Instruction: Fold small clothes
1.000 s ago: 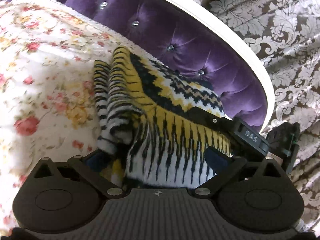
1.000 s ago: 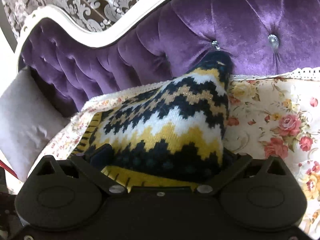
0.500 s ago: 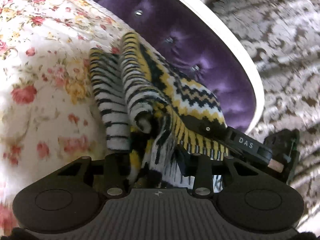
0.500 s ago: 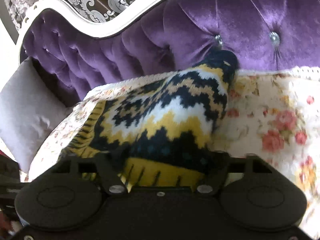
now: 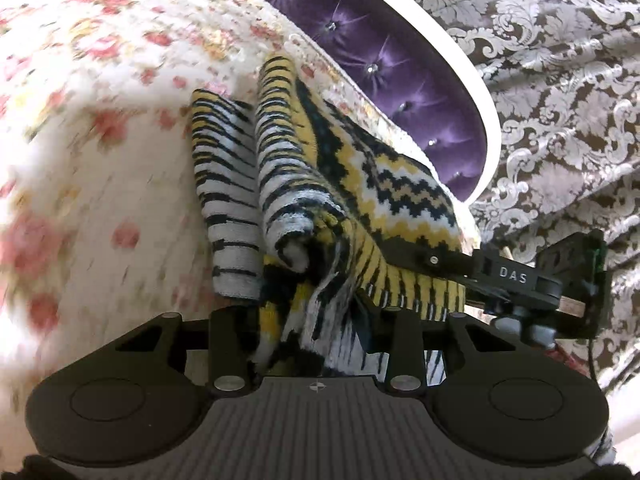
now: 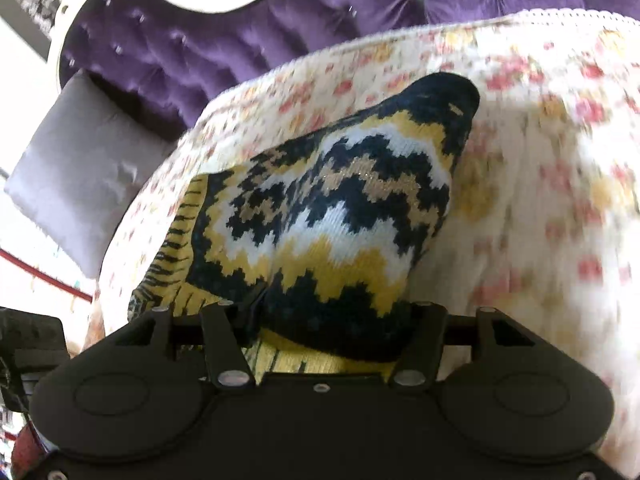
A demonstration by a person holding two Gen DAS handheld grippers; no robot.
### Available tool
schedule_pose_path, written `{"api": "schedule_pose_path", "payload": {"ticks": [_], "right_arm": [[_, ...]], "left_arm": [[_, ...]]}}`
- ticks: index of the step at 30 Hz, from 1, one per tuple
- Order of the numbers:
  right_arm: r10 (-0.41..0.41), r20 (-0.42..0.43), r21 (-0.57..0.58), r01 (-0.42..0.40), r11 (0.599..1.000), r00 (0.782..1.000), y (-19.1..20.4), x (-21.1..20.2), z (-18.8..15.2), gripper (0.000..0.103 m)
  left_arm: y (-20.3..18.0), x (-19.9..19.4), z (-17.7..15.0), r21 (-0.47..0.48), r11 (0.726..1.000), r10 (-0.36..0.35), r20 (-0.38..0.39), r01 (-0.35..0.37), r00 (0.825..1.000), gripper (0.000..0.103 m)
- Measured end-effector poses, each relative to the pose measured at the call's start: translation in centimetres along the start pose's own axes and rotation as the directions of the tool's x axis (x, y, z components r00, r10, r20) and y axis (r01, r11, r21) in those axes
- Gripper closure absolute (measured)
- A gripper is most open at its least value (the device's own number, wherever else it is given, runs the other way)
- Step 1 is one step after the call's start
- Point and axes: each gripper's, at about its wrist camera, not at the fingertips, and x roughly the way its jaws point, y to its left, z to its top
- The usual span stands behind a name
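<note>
- Here, gathered on a floral cover (image 5: 100, 160): a small knitted sweater (image 5: 384, 184) in yellow, black and white zigzag, with striped ribbing along its edges.
- Pinched at the striped hem by the left gripper (image 5: 316, 332), fingers drawn close together with bunched knit squeezed between them.
- Rolled and folded just beyond that grasp, one striped band lying flat on the cover, another curled over on top of it.
- Clamped at the dark zigzag edge by the right gripper (image 6: 324, 328), jaws drawn in against a thick wad of knit, yellow ribbing showing beneath.
- Seen from the left wrist view as well: the right gripper (image 5: 516, 280), black with white letters "DAS", reaching in from the right and touching the sweater's yellow-and-black ribbed edge.
- Spread away from the right wrist camera as a tapering shape, the sweater (image 6: 332, 216) ending in a dark tip resting on the floral cover (image 6: 540, 200).
- Behind the cover: a purple tufted backrest (image 6: 224, 40) with shiny buttons and a white frame (image 5: 460, 64).
- Beyond the frame: brown damask fabric (image 5: 560, 80) with silver scrollwork.
- At the far left of the right wrist view: a pale grey cushion (image 6: 84, 164) beside the backrest.
- Blurred: much of the floral print in both views.
</note>
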Motion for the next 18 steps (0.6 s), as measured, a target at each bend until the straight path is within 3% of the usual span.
{"api": "schedule_pose_path", "payload": {"ticks": [3,5,6,10,15,18], "right_arm": [[-0.025,0.007,-0.006,0.025,1.000,1.000,0.9,-0.4,-1.4,0.033],[-0.058,0.039,-0.011,0.058,0.998,0.998,1.4,-0.6,-2.0,0.023],[-0.065,0.047,-0.011,0.065,0.998,0.997,1.5,-0.7,-2.2,0.019],[-0.066,0.134,0.024,0.063,0.998,0.989,1.5,-3.3,-3.1,0.012],[-0.060,0.257,0.078,0.041,0.996,0.964,0.5,-6.6,-4.1,0.007],[-0.059,0.290,0.096,0.032,0.995,0.955,0.0,-7.3,-4.7,0.007]], "left_arm": [[-0.7,-0.7,-0.9,0.039,0.998,0.038,0.023,-0.039,0.999,0.059],[-1.6,-1.3,-0.9,0.074,0.994,0.077,0.027,-0.078,0.997,0.043],[-2.1,-1.9,-1.0,0.092,0.992,0.086,0.035,-0.089,0.996,0.042],[-3.4,-5.0,-0.1,0.122,0.987,0.086,0.130,-0.102,0.988,0.033],[-4.5,-4.7,3.6,0.116,0.984,0.110,0.189,-0.133,0.976,0.031],[-4.8,-2.7,5.5,0.090,0.988,0.112,0.152,-0.127,0.982,0.031]]}}
